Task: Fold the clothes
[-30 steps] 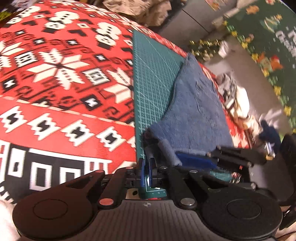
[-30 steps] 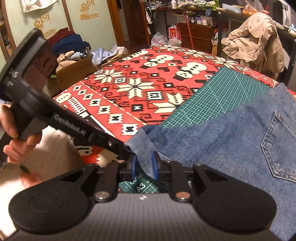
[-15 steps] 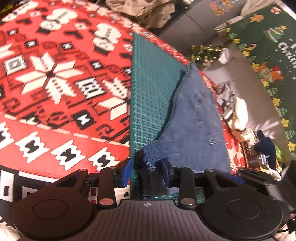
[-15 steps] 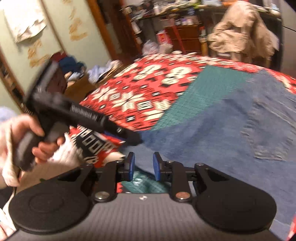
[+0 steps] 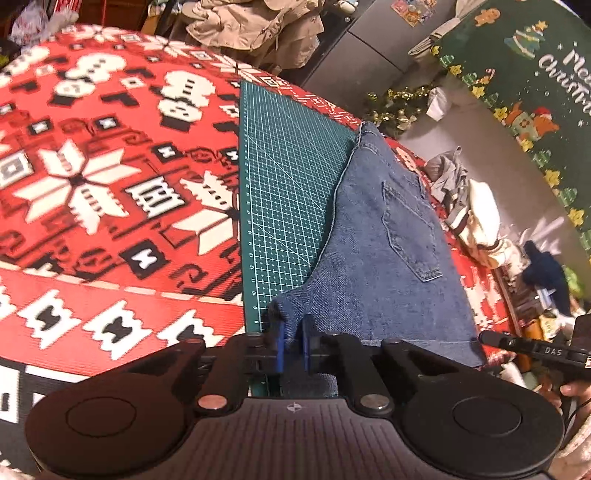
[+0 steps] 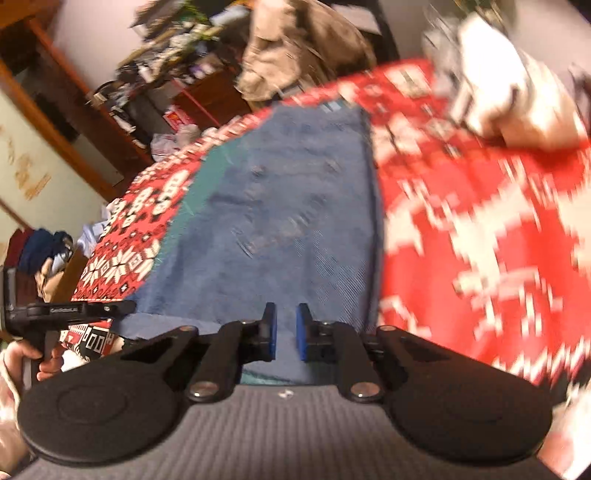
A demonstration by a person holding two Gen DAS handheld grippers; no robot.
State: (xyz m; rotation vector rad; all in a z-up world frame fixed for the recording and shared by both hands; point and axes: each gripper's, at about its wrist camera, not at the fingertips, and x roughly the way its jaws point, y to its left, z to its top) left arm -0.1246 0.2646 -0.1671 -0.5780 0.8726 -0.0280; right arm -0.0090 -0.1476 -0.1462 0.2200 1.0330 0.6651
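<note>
Blue jeans point(image 5: 369, 258) lie folded on a green cutting mat point(image 5: 288, 184) over the red patterned tablecloth point(image 5: 110, 184), back pocket up. My left gripper point(image 5: 292, 343) is at their near left corner. Its jaws are closing, with the denim corner pinched between the blue pads. In the blurred right wrist view, my right gripper point(image 6: 287, 332) hovers over the near edge of the jeans point(image 6: 295, 221), close to their right side. Its jaws are closing with a gap still showing and nothing pinched. Each gripper shows in the other's view: the right gripper point(image 5: 487, 336), the left gripper point(image 6: 127, 306).
A beige jacket point(image 5: 258, 26) hangs beyond the table's far edge. A heap of pale clothes point(image 5: 476, 218) lies off the table's right side, near a green Christmas cloth point(image 5: 535, 74). More clothes are piled in a box point(image 6: 44, 251) on the left.
The left gripper opened, then closed again on the jeans' near left corner. The right gripper let go of that corner and swung right across the jeans while rolling.
</note>
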